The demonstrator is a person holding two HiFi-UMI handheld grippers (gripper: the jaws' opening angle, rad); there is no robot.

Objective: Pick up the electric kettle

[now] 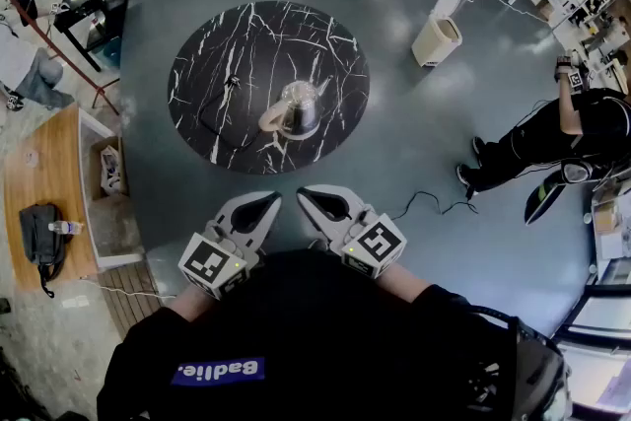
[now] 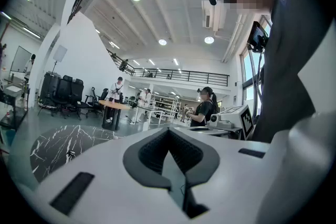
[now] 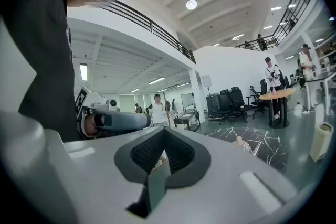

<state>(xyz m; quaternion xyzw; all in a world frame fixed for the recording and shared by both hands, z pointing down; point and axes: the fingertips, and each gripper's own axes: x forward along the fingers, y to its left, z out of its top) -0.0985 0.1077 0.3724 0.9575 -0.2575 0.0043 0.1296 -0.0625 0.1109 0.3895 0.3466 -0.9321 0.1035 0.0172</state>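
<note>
Standing upright, shiny beige-handled electric kettle [image 1: 301,109]

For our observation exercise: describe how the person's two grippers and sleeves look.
The left gripper and right gripper are pale grey shells with dark ribbed pads, each carrying a cube of black-and-white square markers. The sleeves are black.

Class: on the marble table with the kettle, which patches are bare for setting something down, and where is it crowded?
Bare: the far half of the marble table, beyond the electric kettle and power cord, plus the strip right of the kettle. Crowded: the near left, where the cord loops.
</note>
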